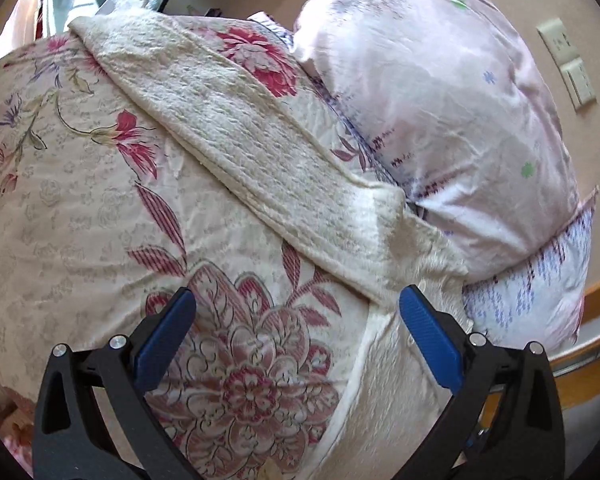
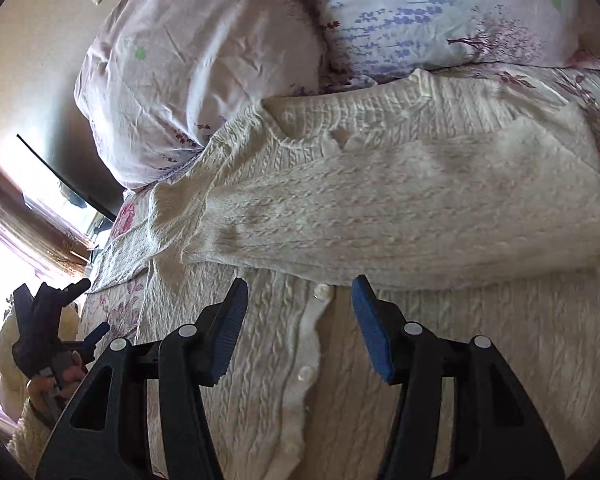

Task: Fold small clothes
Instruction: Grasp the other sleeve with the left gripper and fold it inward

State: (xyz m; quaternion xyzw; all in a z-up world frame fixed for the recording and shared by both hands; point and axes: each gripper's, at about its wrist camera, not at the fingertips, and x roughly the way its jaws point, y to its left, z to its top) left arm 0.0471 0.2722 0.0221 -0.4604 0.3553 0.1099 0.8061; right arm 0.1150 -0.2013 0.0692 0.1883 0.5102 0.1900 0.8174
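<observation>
the cream cardigan (image 2: 380,200) lies flat on the flowered bedspread (image 1: 80,200), beside the pillow (image 1: 420,100). its button line runs away from the right gripper (image 2: 300,300), one sleeve (image 1: 240,152) folded across. both the left gripper (image 1: 296,312) and the right one stand apart, holding nothing.

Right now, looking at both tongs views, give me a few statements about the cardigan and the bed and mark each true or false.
1. The cream cardigan lies on the floral bedspread. True.
2. The right tongs are clamped on a sleeve. False: they stand open above the button placket.
3. One sleeve is folded across the cardigan's front. True.
4. The left tongs hold a pillow. False: they are open and empty.
5. A pillow lies beside the cardigan. True.
</observation>
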